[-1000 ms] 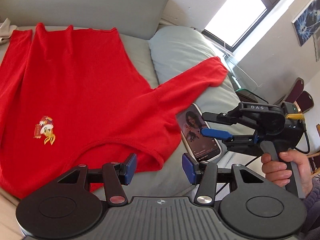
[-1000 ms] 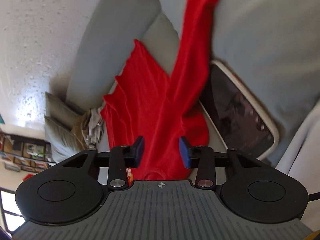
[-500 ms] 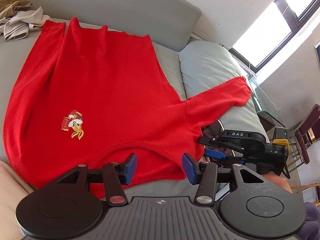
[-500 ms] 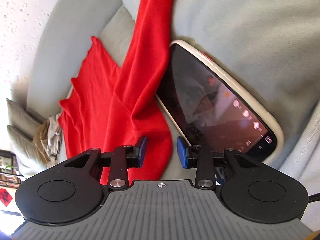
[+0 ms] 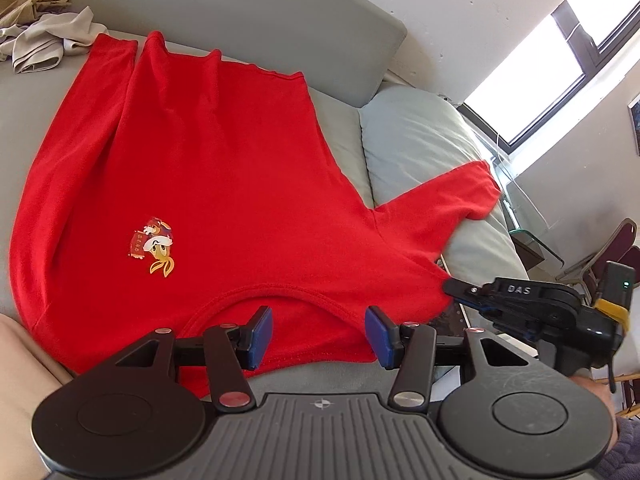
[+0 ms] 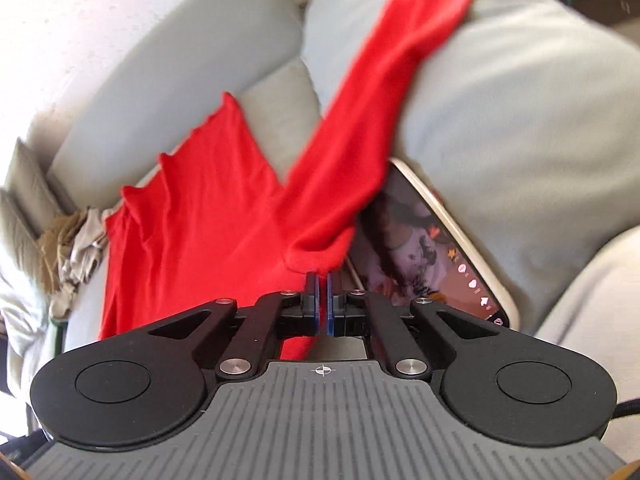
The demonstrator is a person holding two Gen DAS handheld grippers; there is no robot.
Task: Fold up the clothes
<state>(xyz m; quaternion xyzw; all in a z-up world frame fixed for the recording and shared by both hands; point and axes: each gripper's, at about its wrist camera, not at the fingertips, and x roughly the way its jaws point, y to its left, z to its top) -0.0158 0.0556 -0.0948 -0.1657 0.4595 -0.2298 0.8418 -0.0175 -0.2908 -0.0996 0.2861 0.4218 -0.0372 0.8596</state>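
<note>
A red long-sleeved shirt (image 5: 208, 168) with a small cartoon print lies spread flat on the grey sofa (image 5: 240, 16), collar toward me. One sleeve (image 5: 440, 200) drapes over the armrest cushion. My left gripper (image 5: 320, 334) hovers open just above the collar, nothing between its blue pads. My right gripper (image 6: 322, 278) is shut on a pinch of the shirt (image 6: 224, 216) at the shoulder, where the cloth bunches up at its tips. In the left wrist view its tips (image 5: 450, 286) meet the shirt's right edge.
A phone (image 6: 432, 248) with a lit screen lies against the armrest cushion (image 6: 520, 120), right beside the pinched cloth. A heap of beige clothes (image 5: 44, 36) sits at the sofa's far left. A glass table (image 5: 524, 200) and chairs (image 5: 616, 248) stand beyond the armrest.
The right gripper's jaws have closed on the shirt's shoulder beside the phone and lifted the cloth a little. The left gripper stays open over the collar.
</note>
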